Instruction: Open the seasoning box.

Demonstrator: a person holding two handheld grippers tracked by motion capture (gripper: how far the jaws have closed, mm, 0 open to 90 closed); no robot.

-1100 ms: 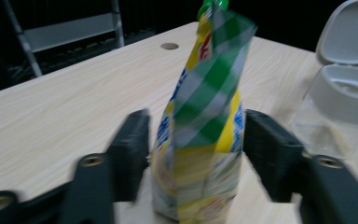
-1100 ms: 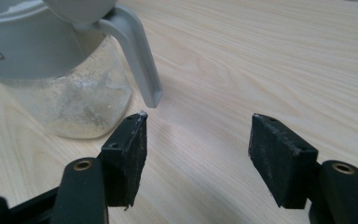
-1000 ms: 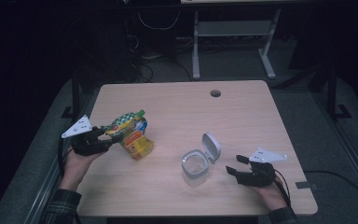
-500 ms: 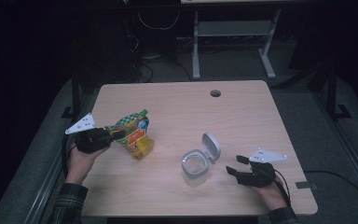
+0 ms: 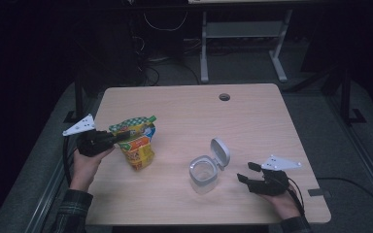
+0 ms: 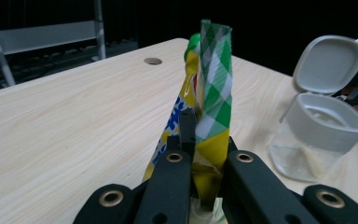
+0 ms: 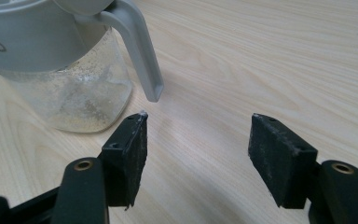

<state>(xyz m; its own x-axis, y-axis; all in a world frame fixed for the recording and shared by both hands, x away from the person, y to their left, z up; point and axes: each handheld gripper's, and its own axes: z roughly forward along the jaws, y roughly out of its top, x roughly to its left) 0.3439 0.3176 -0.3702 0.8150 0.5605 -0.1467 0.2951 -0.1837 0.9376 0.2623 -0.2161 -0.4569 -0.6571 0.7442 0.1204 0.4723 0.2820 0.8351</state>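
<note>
The left gripper (image 5: 119, 138) sat at about nine o'clock on the table (image 5: 184, 102), its jaws having just been closing, and they were clamped on the snack bag (image 5: 137, 141), pinching it near the top edge. In the left gripper view the two black jaws squeezed the bag's yellow foil just under its green-checked sealed strip (image 6: 216, 74), which stood upright between them. The bag itself stood on the wood at roughly nine o'clock, tilted a little, bright with yellow, green and orange print.

Over at about five o'clock stood the clear jar (image 5: 203, 174), its grey hinged lid (image 5: 220, 152) flipped open and standing up behind the rim. Just beside it, at four o'clock, the right gripper (image 5: 245, 173) rested low on the table in the person's hand, jaws spread apart with bare wood between the pads (image 7: 133, 156), pointed toward the jar but apart from it.
</note>
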